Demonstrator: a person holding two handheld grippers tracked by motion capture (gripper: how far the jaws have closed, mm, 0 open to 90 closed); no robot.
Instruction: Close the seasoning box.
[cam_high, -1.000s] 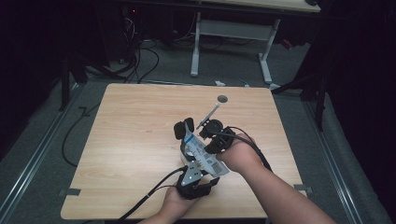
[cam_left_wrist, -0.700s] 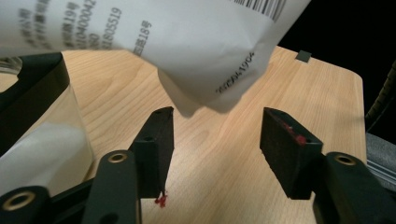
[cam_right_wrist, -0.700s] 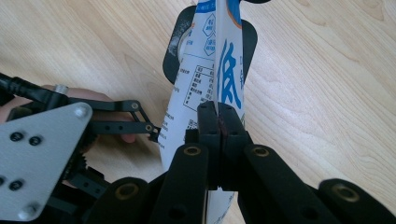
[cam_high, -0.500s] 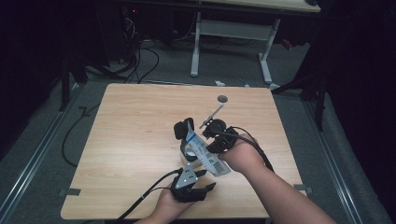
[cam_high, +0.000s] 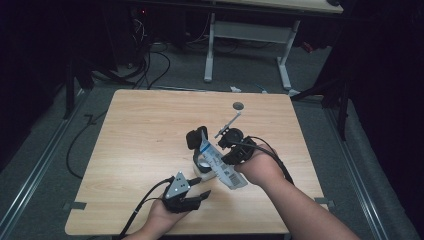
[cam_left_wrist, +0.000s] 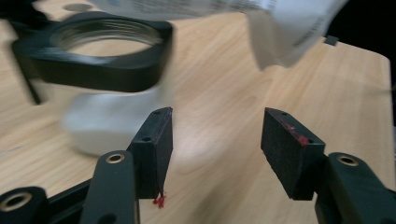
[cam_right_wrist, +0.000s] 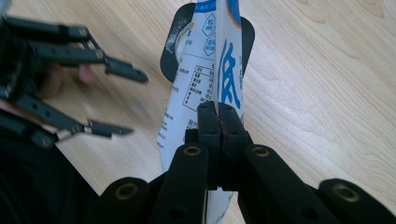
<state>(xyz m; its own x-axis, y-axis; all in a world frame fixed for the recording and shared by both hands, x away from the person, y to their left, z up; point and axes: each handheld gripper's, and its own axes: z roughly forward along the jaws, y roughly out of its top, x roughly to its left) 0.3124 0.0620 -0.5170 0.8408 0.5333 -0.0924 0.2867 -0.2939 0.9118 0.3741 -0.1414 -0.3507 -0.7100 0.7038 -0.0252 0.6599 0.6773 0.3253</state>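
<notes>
The right gripper (cam_right_wrist: 218, 116) pinches a white printed pouch (cam_right_wrist: 205, 70) over a black-collared jar (cam_high: 200, 162) on the tabletop (cam_high: 140, 130). The left gripper (cam_left_wrist: 215, 140) (jaws just spreading, nothing between) sits beside it.

Bench (cam_high: 150, 150) lit from above, surroundings near black. Left gripper view: black ring (cam_left_wrist: 93, 56) and white pouch (cam_left_wrist: 280, 28) smeared by motion blur. Right gripper view sharp.

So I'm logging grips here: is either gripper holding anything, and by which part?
The right gripper pinches the white printed pouch by its flat edge. The left gripper is open, holding nothing.
</notes>
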